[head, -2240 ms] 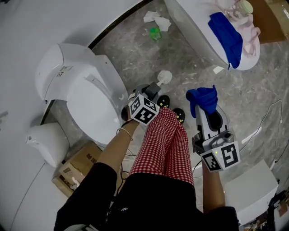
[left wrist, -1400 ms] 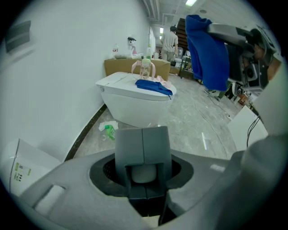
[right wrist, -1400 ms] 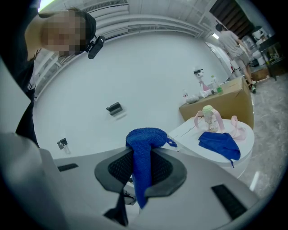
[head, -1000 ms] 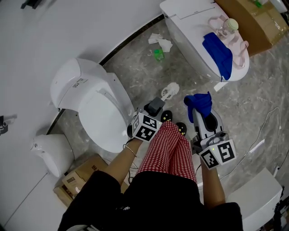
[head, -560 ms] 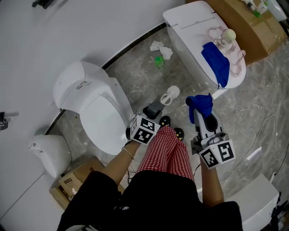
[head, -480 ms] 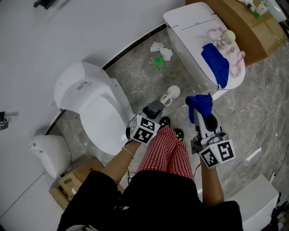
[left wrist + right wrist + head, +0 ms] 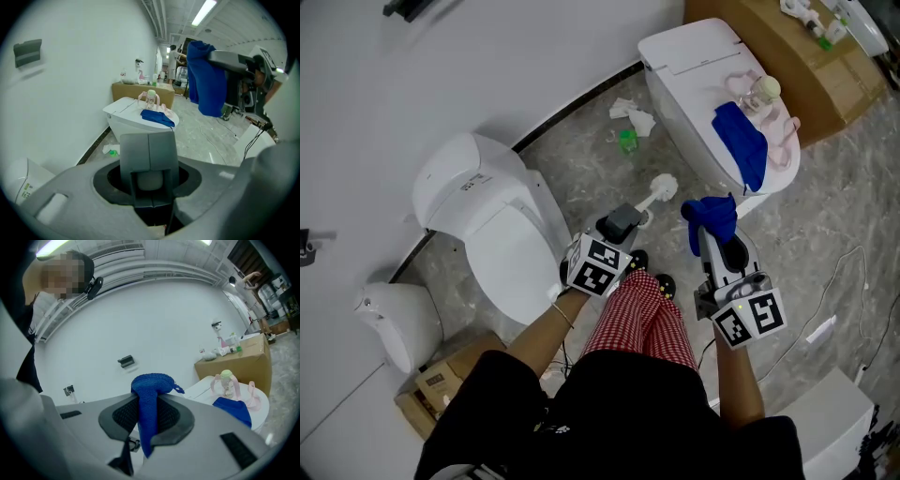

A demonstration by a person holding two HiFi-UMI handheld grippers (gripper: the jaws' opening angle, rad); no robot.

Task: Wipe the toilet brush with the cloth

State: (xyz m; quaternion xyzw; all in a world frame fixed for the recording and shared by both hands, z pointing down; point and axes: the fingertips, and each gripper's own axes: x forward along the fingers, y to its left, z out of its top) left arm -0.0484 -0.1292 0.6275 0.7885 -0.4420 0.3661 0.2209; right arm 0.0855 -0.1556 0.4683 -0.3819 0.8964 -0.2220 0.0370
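In the head view my left gripper is shut on the handle of the toilet brush, whose white head sticks out up and to the right, above the floor. My right gripper is shut on a bunched blue cloth, which hangs just right of the brush head without touching it. The left gripper view shows its jaws closed around the pale handle, with the cloth at upper right. In the right gripper view the cloth is pinched between the jaws.
A white toilet stands at the left, with a white brush holder and a cardboard box beside it. A second toilet at the top right carries another blue cloth and a bottle. Tissue lies on the floor.
Both grippers have risen a little, carrying the brush and the cloth with them. The brush head and the cloth stay close together, and neither grip has changed.
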